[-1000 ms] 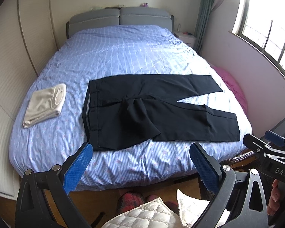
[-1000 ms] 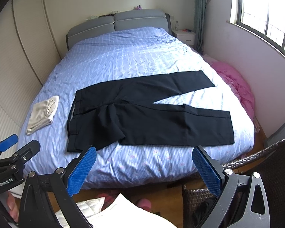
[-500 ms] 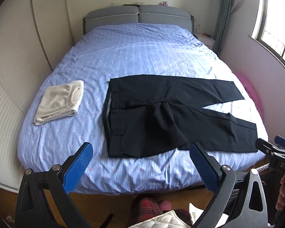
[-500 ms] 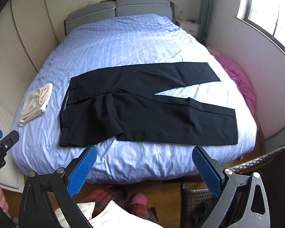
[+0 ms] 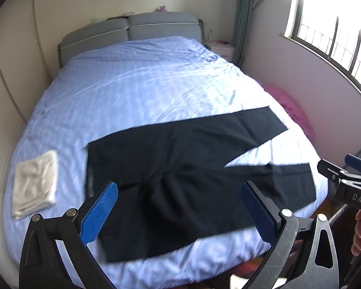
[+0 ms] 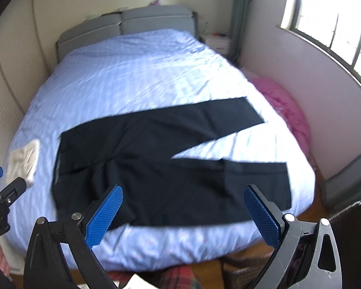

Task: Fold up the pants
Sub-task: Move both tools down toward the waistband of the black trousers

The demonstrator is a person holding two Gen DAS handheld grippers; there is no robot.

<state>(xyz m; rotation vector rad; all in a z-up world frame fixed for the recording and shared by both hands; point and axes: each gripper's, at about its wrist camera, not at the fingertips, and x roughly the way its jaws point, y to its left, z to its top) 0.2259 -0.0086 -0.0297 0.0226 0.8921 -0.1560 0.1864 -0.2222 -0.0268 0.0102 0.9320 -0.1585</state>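
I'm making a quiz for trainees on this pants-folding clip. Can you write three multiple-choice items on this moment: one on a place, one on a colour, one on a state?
1. Where does the folded white cloth lie?
A. on the headboard
B. on the bed beside the waistband end
C. on the pants

2. What colour is the bed cover?
A. light blue
B. green
C. red

3. How are the pants lying?
A. rolled up
B. spread flat, legs apart
C. folded in half

Answers: 1 B, the folded white cloth lies off the waistband of the pants; 2 A, the bed cover is light blue; 3 B, both legs lie flat with bed cover showing between them.
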